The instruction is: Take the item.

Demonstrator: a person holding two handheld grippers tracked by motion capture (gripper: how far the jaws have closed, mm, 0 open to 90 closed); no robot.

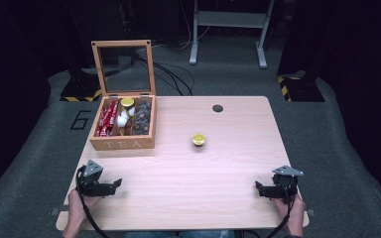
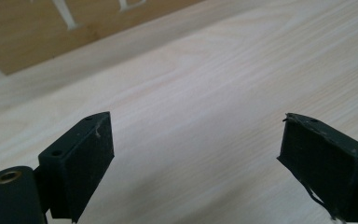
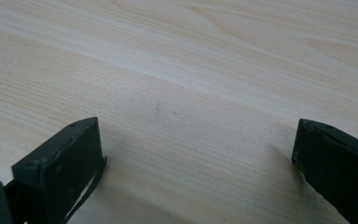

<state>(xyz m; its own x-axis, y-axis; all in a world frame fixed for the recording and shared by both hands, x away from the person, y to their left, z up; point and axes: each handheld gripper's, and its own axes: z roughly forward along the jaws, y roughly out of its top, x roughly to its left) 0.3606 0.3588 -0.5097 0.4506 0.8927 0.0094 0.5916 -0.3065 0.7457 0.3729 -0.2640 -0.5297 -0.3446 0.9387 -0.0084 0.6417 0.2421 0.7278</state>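
While both hands rest low at the near edge of the table, the two grippers sit well apart, one toward each front corner. Left gripper: jaws spread wide, bare wood grain between them in the left gripper view, nothing gripped. Right gripper: jaws likewise released, parted over plain tabletop in the right gripper view, nothing between the pads.

Small yellow capsule stands alone on the open tabletop, roughly mid-table, to the right of the tea box and apart from it. It lies farther back than both grippers, touched by neither.

Tea box: wooden, lettered "TEA" on the front wall, at the left rear of the table, glass-paned lid standing upright and open. Compartments hold red packets, white items with another yellow capsule at the back, and dark pieces. Lower edge of the box lettering shows at the top of the left gripper view, near that gripper.

Dark round grommet in the tabletop near the far edge.
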